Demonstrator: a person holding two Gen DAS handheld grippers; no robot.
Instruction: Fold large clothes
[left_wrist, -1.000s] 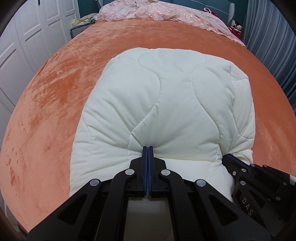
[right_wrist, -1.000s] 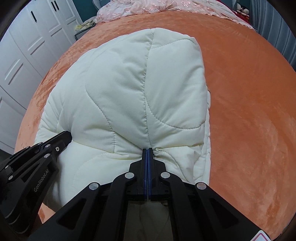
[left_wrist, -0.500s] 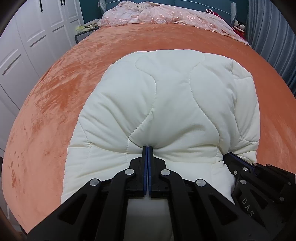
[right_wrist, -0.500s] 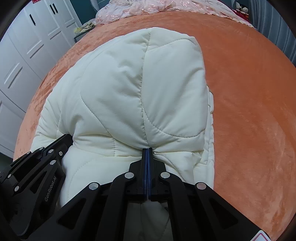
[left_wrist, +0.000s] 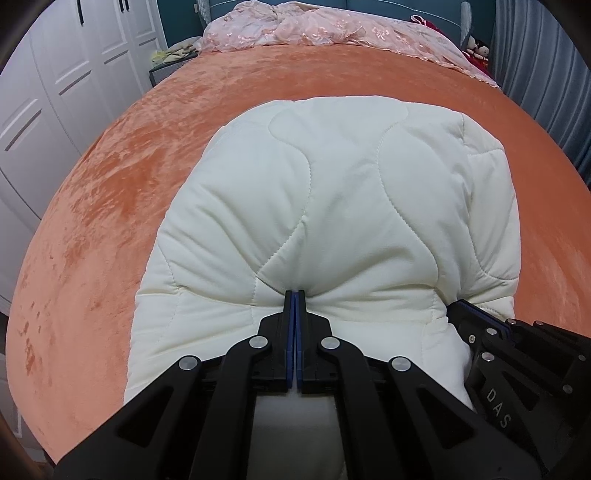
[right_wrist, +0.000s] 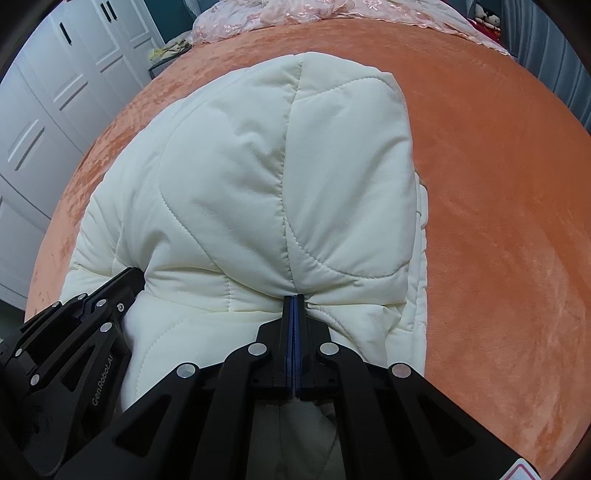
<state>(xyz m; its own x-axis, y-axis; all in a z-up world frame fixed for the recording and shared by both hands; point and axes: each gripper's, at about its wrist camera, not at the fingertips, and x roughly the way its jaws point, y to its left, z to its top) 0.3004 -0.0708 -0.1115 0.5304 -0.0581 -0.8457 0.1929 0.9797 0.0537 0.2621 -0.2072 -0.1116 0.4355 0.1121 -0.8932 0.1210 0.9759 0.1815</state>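
- Cream quilted jacket (left_wrist: 332, 206) lying on the orange bedspread (left_wrist: 110, 192), doubled over at least once — sleeves seemingly tucked under, though hidden.
- Left gripper (left_wrist: 294, 295) and right gripper (right_wrist: 294, 299) both pinching the near folded edge.
- Remaining: probably one more fold, then smoothing.

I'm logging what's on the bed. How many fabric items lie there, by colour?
Cream quilted jacket: 1
Pink lace bedding at the far end: 1
Orange bedspread underneath: 1
Total: 3
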